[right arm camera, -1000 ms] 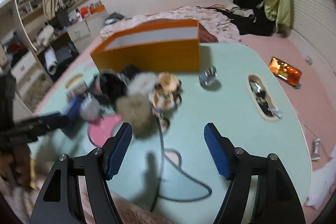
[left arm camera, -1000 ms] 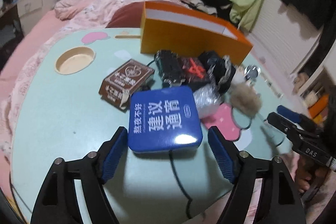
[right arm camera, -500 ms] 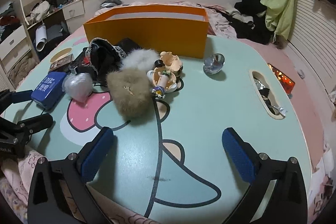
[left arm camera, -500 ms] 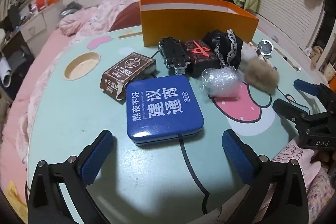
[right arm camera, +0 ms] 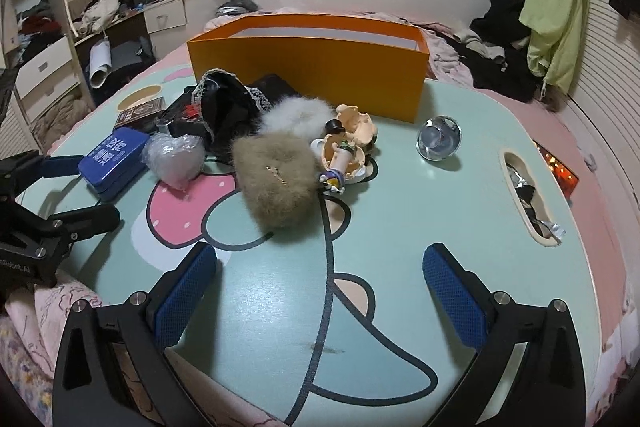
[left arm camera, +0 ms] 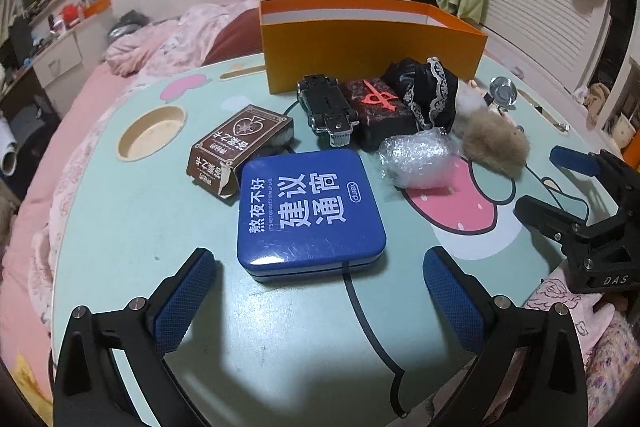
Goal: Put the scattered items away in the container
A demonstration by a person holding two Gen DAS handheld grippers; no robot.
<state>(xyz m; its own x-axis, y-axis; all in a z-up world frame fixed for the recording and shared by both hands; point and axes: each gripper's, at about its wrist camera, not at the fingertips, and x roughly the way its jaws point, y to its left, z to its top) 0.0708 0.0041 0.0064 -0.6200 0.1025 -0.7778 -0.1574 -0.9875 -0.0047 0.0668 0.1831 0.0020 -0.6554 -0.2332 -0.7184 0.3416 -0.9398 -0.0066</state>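
A: Left gripper [left arm camera: 319, 291]?
B: Jaws spread wide, empty, just short of the square blue metal tin [left arm camera: 310, 213] near the table's near edge

A: Right gripper [right arm camera: 320, 287]?
B: Also released, nothing between the pads, over bare mint-green cartoon-print table [right arm camera: 280, 307]; tan furry pouch [right arm camera: 276, 179] just beyond

A: Container?
B: Open orange cardboard box [right arm camera: 308, 67] at the far edge; brown card pack [left arm camera: 240, 147], bubble-wrapped bundle [left arm camera: 418, 159], small doll figure [right arm camera: 342, 157] lie scattered in front, outside it

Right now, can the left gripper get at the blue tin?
Probably yes. The left gripper is open and empty, and the blue tin lies flat just ahead of its fingertips with bare table on both flanks. The brown card box touches only its far corner.
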